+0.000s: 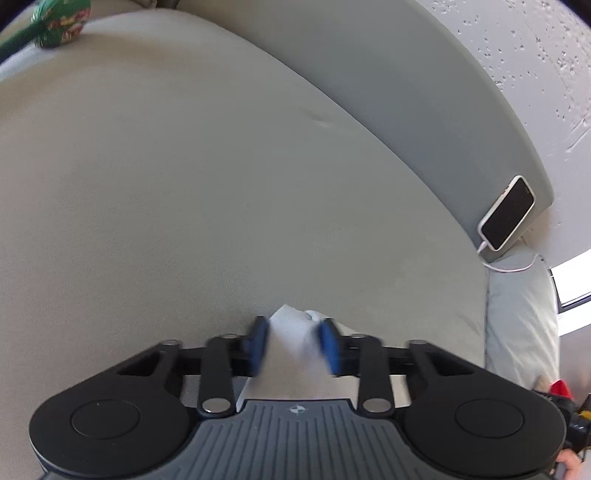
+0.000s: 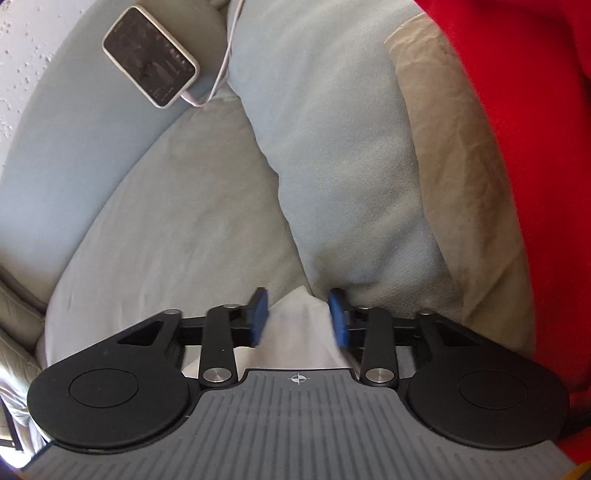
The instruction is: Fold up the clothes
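Blue pads tip both tools, and in the left wrist view the left gripper (image 1: 295, 343) has a peak of pale cloth (image 1: 291, 332) rising between them; the blur keeps the exact contact from showing, but the pads stand against the fabric's two sides and the tool appears pinched on it. The cloth lies low in the picture, right at the near edge of a broad grey-beige couch seat (image 1: 184, 184). Beyond the seat runs a grey backrest (image 1: 388, 74), and a phone (image 1: 508, 213) in a white case leans against its right end, a white cable (image 1: 509, 266) trailing from its lower corner. A green printed object (image 1: 61, 22) sits at the far left corner of the seat, and a pale cushion (image 1: 521, 314) rests at the right. In the right wrist view the right gripper (image 2: 300, 317) is likewise closed in on a raised fold of the same pale cloth (image 2: 295, 325), its pads against the fabric's flanks, with the garment spreading back under the tool. A light blue cushion (image 2: 332, 147) rises just behind the fingers, a tan cloth (image 2: 461, 184) beside it, and a red garment (image 2: 546, 147) fills the right edge. The phone (image 2: 149, 72) rests upper left.
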`<action>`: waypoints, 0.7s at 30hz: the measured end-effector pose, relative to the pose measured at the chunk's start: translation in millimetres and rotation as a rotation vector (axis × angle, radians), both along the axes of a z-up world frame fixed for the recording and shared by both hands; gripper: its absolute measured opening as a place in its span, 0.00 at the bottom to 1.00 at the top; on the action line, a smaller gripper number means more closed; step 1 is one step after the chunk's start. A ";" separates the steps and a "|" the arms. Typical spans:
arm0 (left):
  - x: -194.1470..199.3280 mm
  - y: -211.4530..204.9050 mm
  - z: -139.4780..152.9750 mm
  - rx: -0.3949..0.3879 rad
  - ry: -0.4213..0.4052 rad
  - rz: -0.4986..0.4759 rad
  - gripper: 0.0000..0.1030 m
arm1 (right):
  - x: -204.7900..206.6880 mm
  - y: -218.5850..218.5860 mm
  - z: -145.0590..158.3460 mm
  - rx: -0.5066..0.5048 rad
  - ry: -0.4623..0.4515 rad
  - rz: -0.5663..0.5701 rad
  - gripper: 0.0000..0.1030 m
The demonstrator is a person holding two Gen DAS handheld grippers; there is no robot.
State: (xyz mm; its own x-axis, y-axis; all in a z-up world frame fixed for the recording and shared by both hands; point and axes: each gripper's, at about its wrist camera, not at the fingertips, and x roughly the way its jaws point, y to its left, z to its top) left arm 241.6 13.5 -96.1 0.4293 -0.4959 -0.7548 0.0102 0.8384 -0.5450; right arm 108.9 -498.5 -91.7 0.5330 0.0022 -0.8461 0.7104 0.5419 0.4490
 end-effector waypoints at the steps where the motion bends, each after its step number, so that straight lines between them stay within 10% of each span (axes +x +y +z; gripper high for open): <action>1: -1.1 0.1 -2.9 -0.036 0.015 0.001 0.05 | -1.2 2.1 0.6 -0.002 -0.008 0.005 0.06; 9: -25.7 -8.6 28.6 0.208 -0.250 0.065 0.04 | -6.9 41.7 37.3 -0.484 0.025 0.040 0.04; 17: -19.9 -34.3 25.3 0.419 -0.208 0.065 0.16 | 16.0 37.0 22.4 -0.451 0.176 0.026 0.06; 21: -53.9 -33.4 62.4 0.566 -0.329 0.106 0.35 | 1.8 53.9 53.4 -0.449 0.083 0.064 0.53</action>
State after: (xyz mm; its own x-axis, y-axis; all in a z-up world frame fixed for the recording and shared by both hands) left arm 187.7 -19.9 -33.6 0.7068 -0.0037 -0.7074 0.0028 1.0000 -0.0024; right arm 110.8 -444.5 -38.3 0.4738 -0.3442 -0.8106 0.6932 0.7134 0.1023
